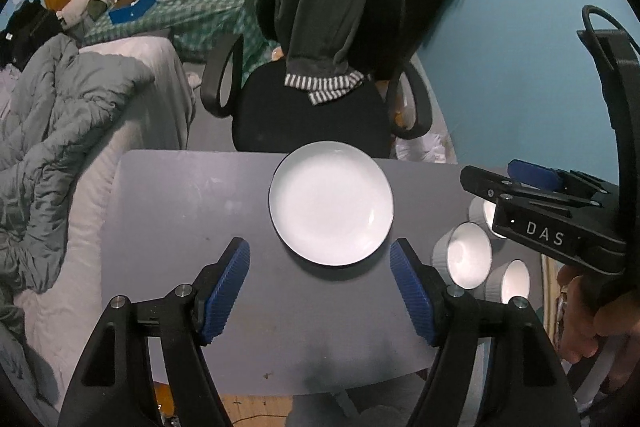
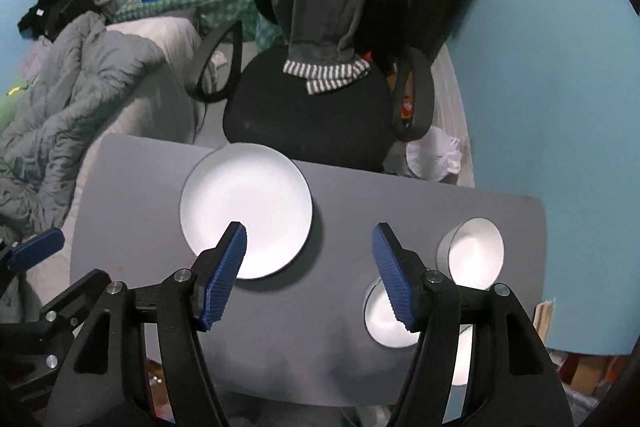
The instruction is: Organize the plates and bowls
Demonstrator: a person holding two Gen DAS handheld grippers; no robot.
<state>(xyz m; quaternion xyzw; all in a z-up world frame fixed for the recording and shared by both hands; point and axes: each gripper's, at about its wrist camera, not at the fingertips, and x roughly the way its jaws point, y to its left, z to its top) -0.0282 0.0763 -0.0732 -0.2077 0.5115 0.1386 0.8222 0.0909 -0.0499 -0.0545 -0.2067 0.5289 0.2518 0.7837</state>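
I hold both grippers empty, jaws apart; plate (image 1: 331,202) sits at 12 o'clock of my left gripper (image 1: 320,291), nearer it; bowls (image 2: 475,253) cluster at 2 o'clock of my right gripper (image 2: 308,275) on the grey table (image 2: 344,195).

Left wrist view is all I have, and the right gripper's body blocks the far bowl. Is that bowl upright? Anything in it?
Observer: The right wrist view shows the far bowl whole. It is upright, with nothing in it, and stands well apart from the plate.
Operator: Right gripper open?
Observer: Yes, the right gripper is open wide, with nothing between its fingers.
Operator: Room right of the bowls?
Observer: Little. The far bowl stands close to the right edge of the table.
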